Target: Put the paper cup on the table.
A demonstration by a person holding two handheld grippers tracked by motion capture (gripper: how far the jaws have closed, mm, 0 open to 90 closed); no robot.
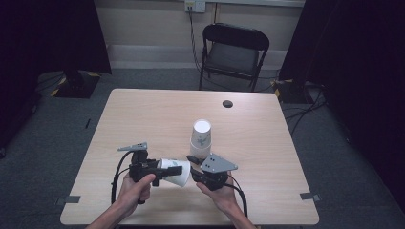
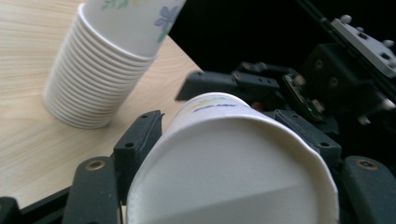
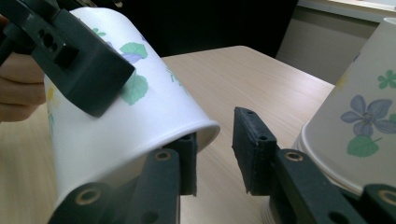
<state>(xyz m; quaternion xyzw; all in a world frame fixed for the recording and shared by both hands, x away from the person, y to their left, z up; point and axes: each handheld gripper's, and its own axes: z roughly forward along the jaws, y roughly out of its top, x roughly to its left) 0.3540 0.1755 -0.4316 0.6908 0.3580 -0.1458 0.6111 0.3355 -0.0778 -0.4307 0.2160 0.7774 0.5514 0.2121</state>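
A white paper cup [image 1: 179, 176] with a flower print lies on its side in the air, and my left gripper [image 1: 175, 170] is shut on it. In the left gripper view the cup's base [image 2: 233, 168] sits between the two black jaws. My right gripper [image 1: 193, 165] faces the cup's mouth from the right. In its own view, the right gripper [image 3: 215, 154] stands open with the cup's rim [image 3: 205, 130] at its left jaw, and its right jaw touches nothing. A stack of upturned cups [image 1: 201, 138] stands on the table just behind both grippers.
The wooden table [image 1: 143, 114] has a small dark round spot [image 1: 228, 103] near its far edge. A black folding chair [image 1: 234, 52] stands beyond the table, with cables on the floor around it. Dark curtains hang at both sides.
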